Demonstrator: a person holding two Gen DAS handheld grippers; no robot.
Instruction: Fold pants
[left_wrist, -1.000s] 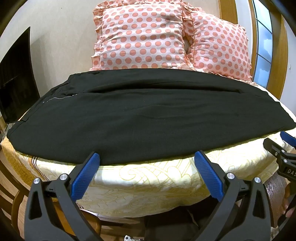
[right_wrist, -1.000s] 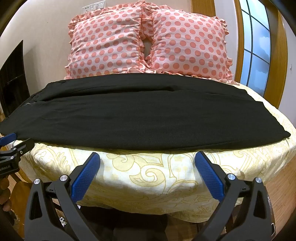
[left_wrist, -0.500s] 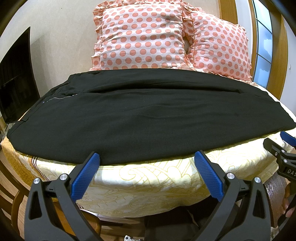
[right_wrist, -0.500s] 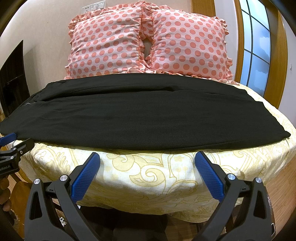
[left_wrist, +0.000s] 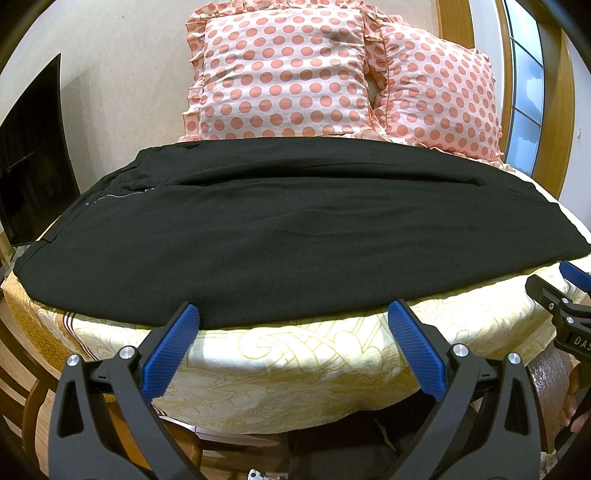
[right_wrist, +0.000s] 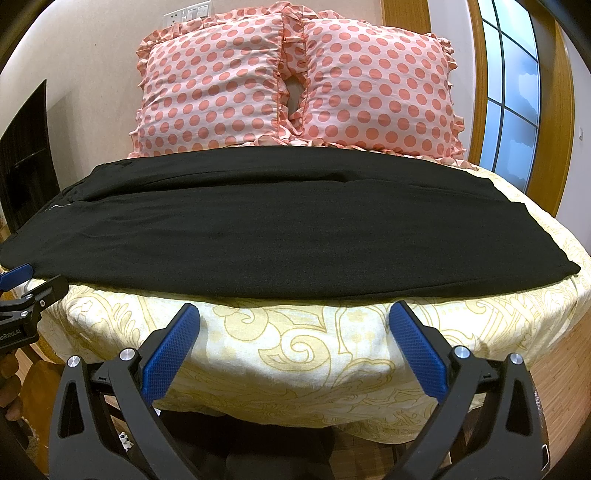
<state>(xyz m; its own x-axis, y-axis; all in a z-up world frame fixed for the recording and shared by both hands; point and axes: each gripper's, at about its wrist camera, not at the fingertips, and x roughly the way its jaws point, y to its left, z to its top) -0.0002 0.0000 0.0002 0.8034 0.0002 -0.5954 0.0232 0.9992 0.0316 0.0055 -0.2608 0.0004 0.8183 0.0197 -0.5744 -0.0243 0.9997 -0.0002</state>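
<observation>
Hovering spread and empty just off the near hem of the black pants (left_wrist: 280, 236) lying flat across the bed (left_wrist: 295, 369), left hand-held gripper (left_wrist: 293, 321) and right hand-held gripper (right_wrist: 295, 321) best pinching that near hem at two well-apart spots before lifting evenly toward the polka-dot pillows (right_wrist: 295, 85).

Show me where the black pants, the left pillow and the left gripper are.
black pants (left_wrist: 280, 240): left wrist view, middle of the near leg.
left pillow (right_wrist: 210, 88): right wrist view, centre of its dotted face.
left gripper (left_wrist: 293, 315): left wrist view, gap between open fingers.
</observation>
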